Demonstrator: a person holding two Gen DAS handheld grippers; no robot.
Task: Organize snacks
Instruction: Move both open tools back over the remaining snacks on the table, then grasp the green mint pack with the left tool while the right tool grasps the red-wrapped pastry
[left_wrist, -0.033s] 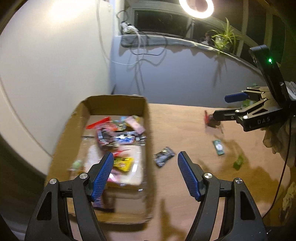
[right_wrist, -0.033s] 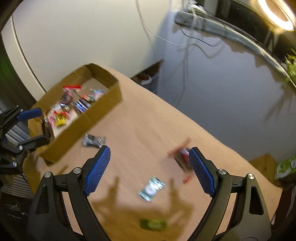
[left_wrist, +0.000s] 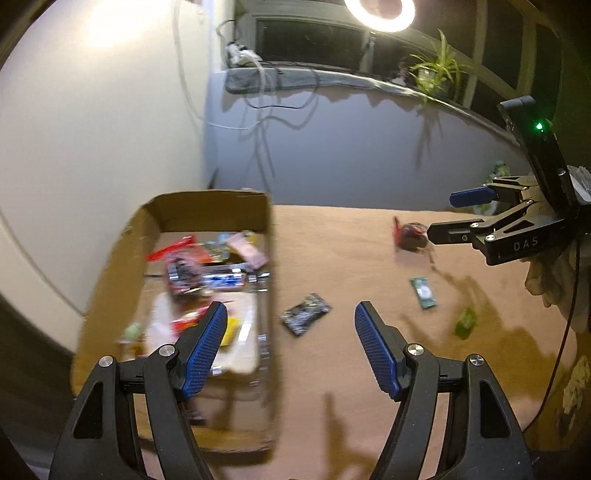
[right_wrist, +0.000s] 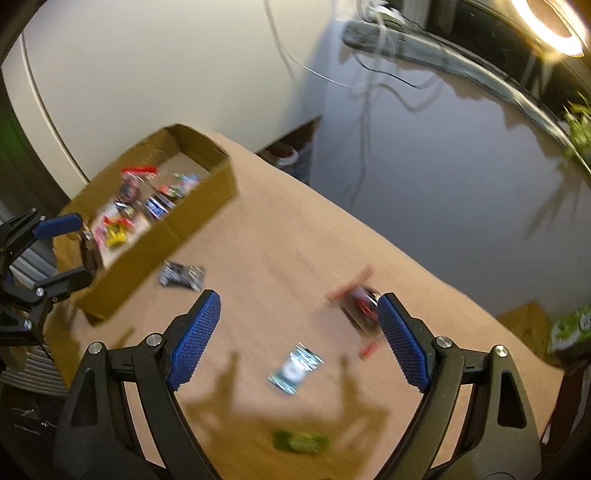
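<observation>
A cardboard box (left_wrist: 212, 212) at the table's left holds several bright snack packets. On the tan table lie a black packet (left_wrist: 304, 319), a teal packet (left_wrist: 423, 292), a green packet (left_wrist: 466, 322) and a dark red packet (left_wrist: 410, 236). My left gripper (left_wrist: 290, 345) hovers open and empty over the box's right wall, with the black packet just ahead of it. My right gripper (right_wrist: 295, 325) hangs open and empty above the teal packet (right_wrist: 295, 369). The dark red packet (right_wrist: 360, 306) lies by its right finger, and the green packet (right_wrist: 301, 441) is nearest. The picture is motion-blurred.
A pale wall stands behind the box. A ledge (left_wrist: 332, 79) with cables, a potted plant (left_wrist: 436, 74) and a ring light (left_wrist: 380, 13) runs along the back. A green bag (right_wrist: 570, 328) sits beyond the table's right edge. The table's far left corner (right_wrist: 236, 142) drops off.
</observation>
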